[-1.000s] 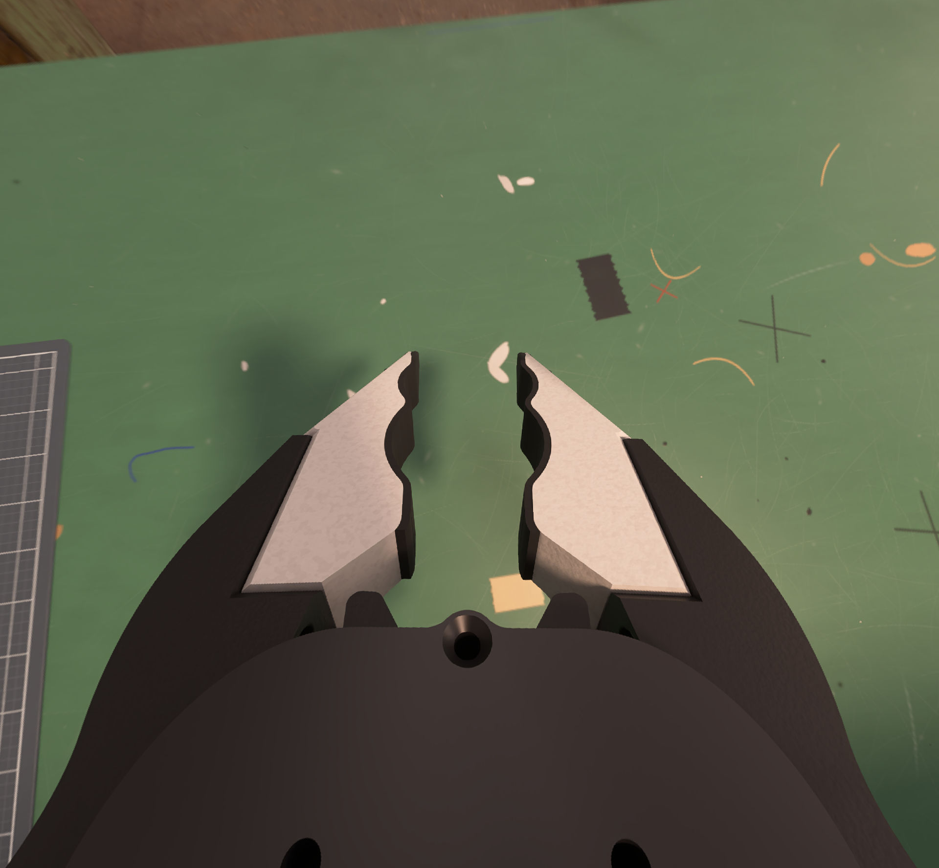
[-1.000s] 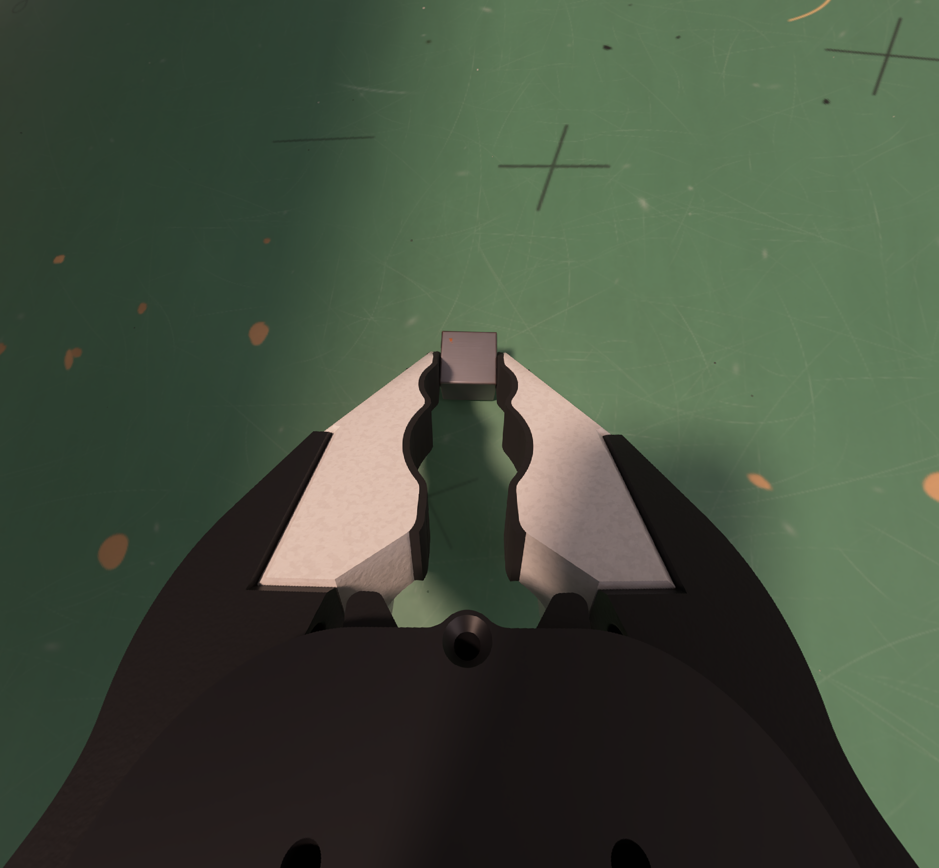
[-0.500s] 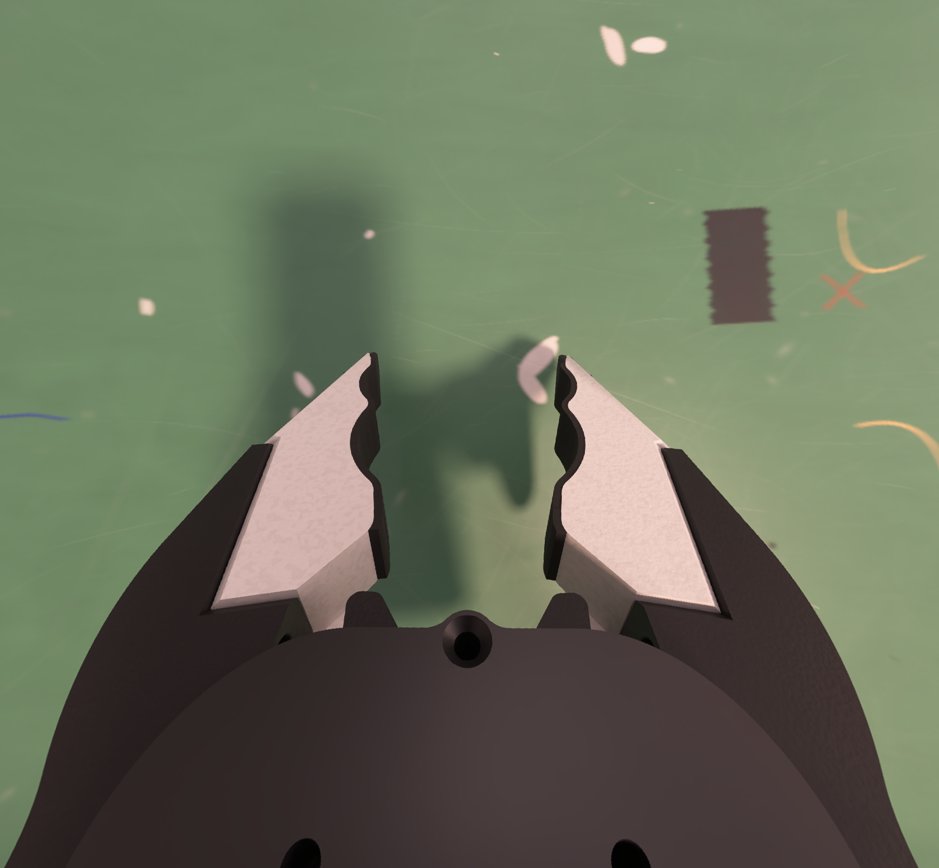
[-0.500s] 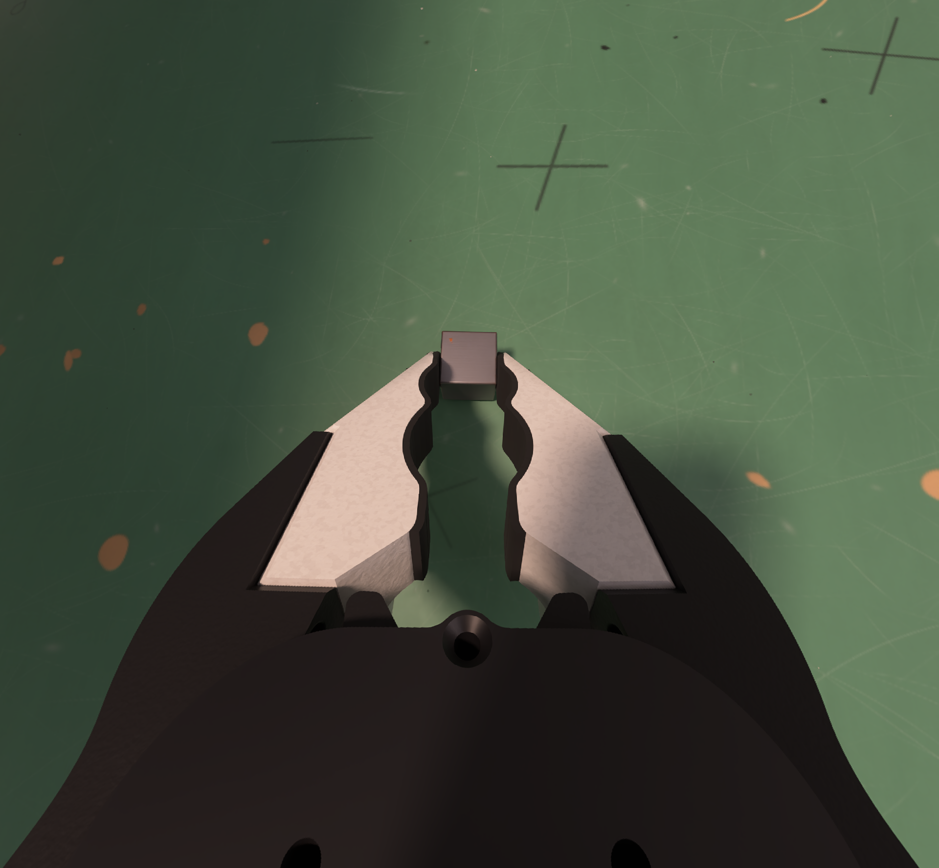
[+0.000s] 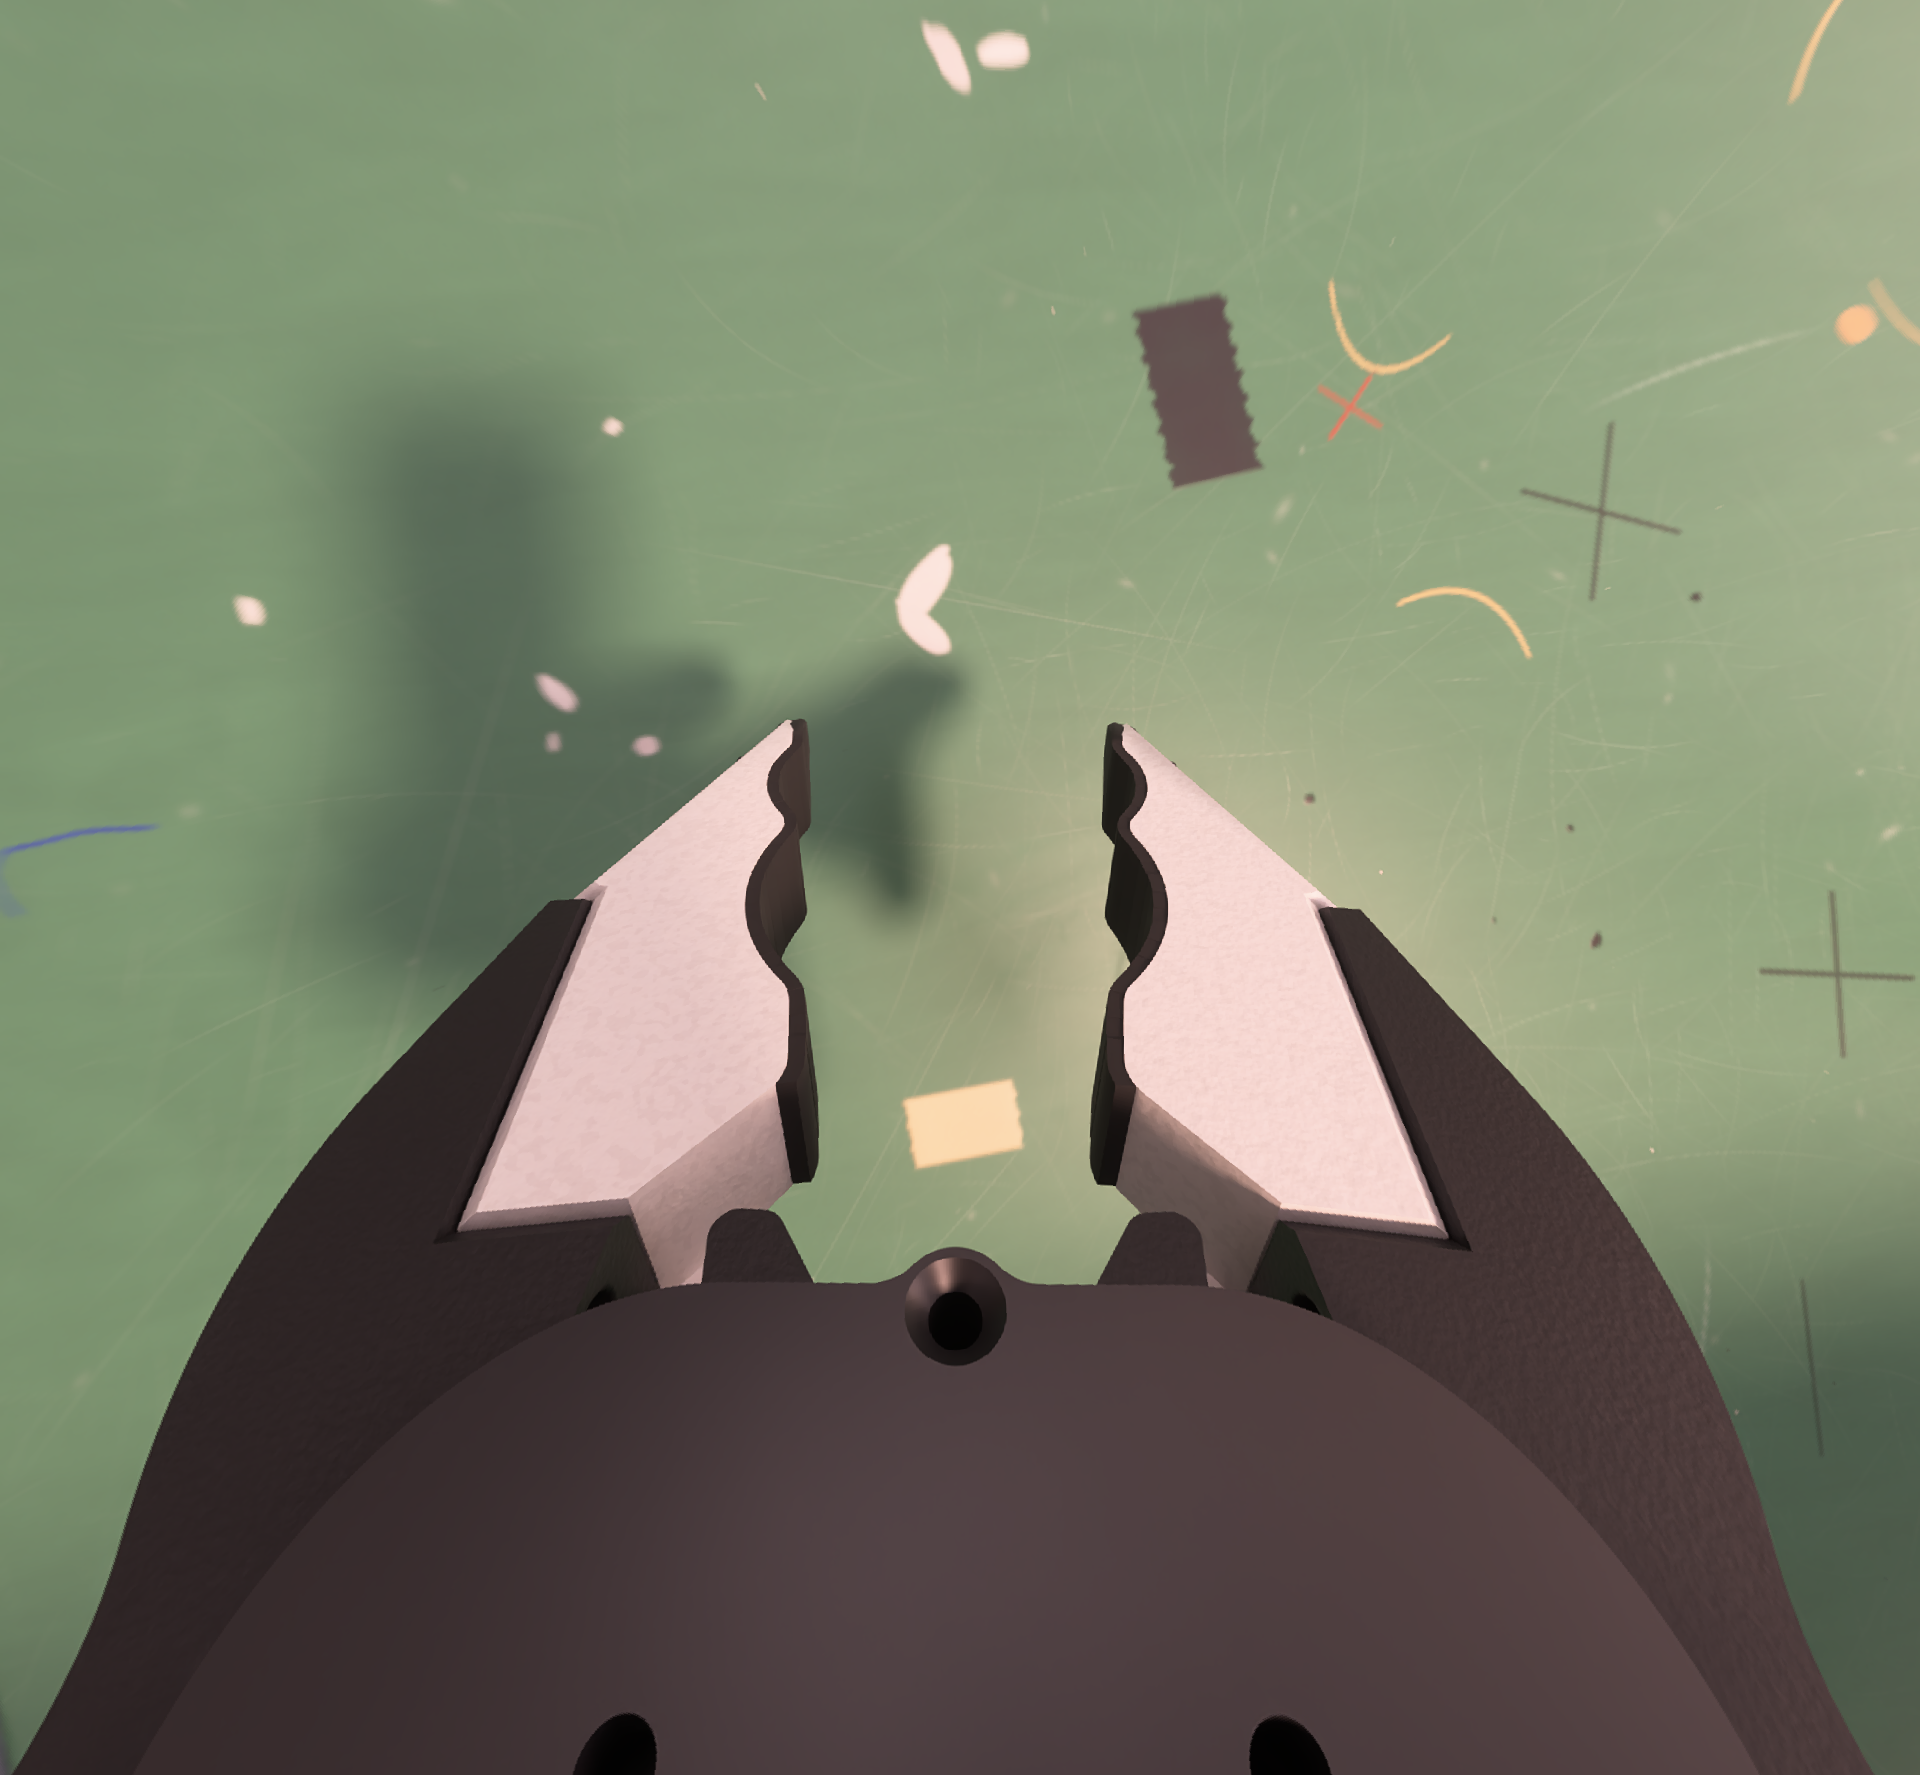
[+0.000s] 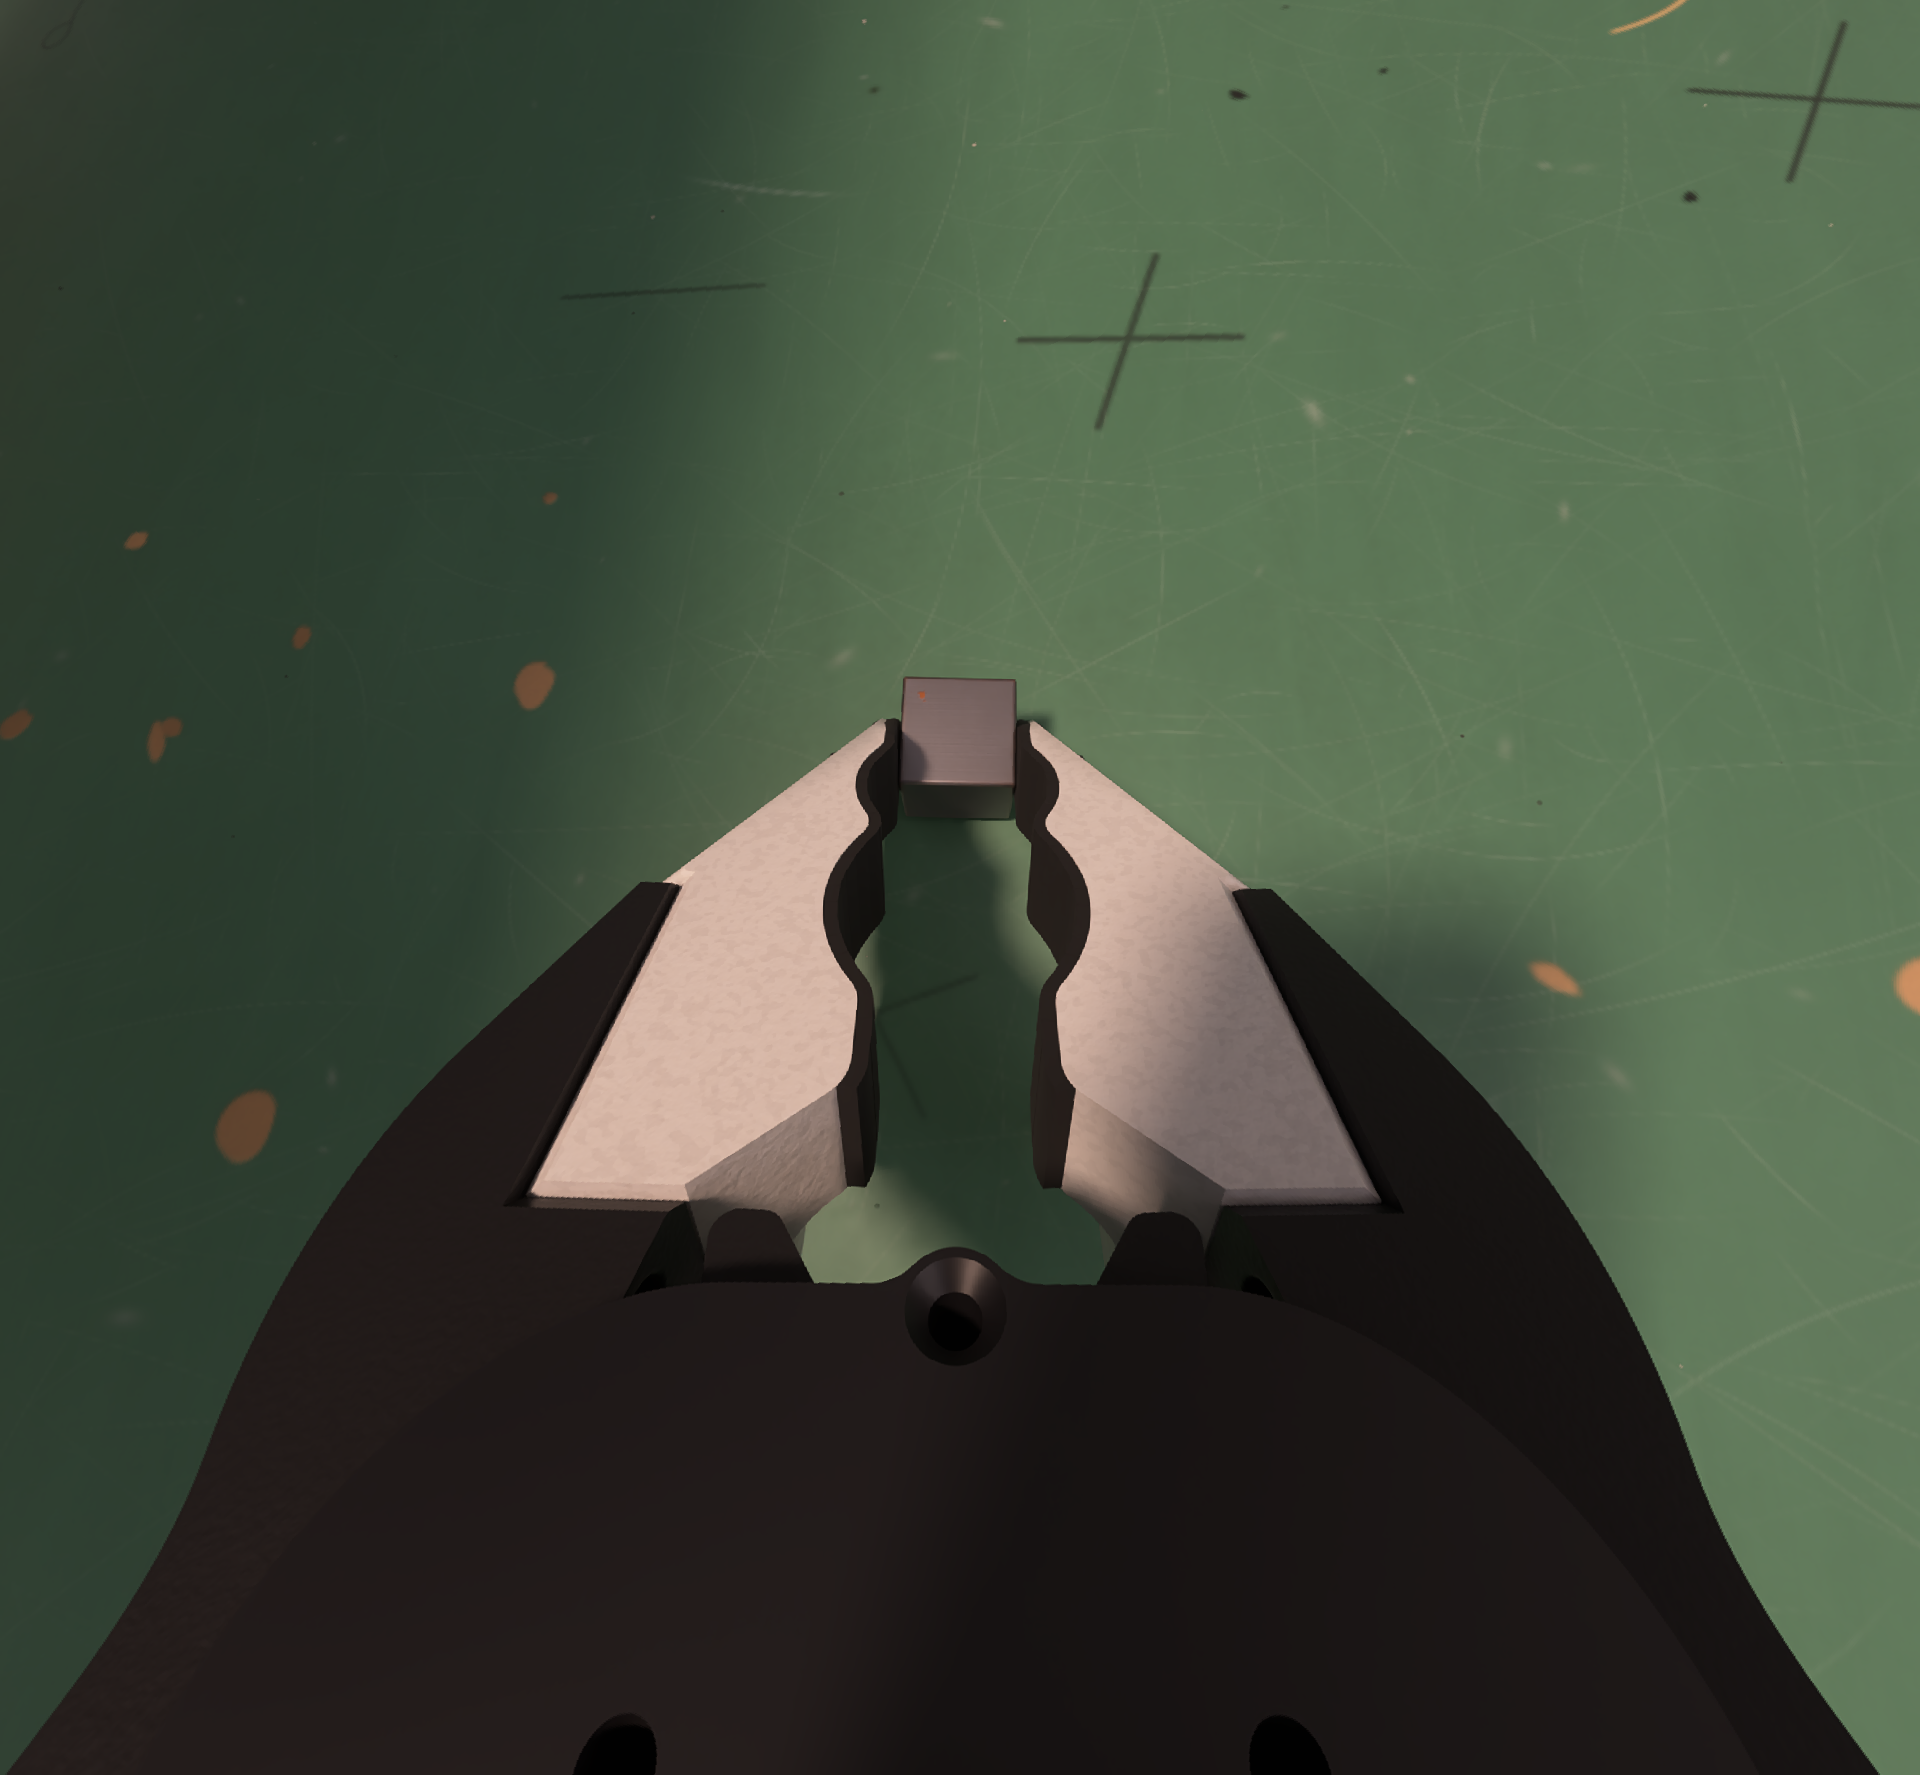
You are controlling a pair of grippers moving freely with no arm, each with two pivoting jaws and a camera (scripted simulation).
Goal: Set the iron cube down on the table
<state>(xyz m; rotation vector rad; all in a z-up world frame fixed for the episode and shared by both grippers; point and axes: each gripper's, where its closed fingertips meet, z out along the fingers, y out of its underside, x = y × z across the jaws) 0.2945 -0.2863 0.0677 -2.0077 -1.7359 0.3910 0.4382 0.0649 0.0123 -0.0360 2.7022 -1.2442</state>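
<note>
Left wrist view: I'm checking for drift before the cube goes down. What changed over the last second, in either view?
The left gripper moved: the table edge and grey mat left its view, the dark tape strip shifted, and its jaws opened wider, holding nothing. The right gripper stayed put, clamped on the iron cube over the green table.

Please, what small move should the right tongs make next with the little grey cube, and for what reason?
Probably a short, slow move straight down toward the green scratched table. The right tongs are shut on the small grey iron cube at their very tips. Whether the cube already touches the table cannot be told here, so opening now might drop it. The left tongs are open and empty.
</note>
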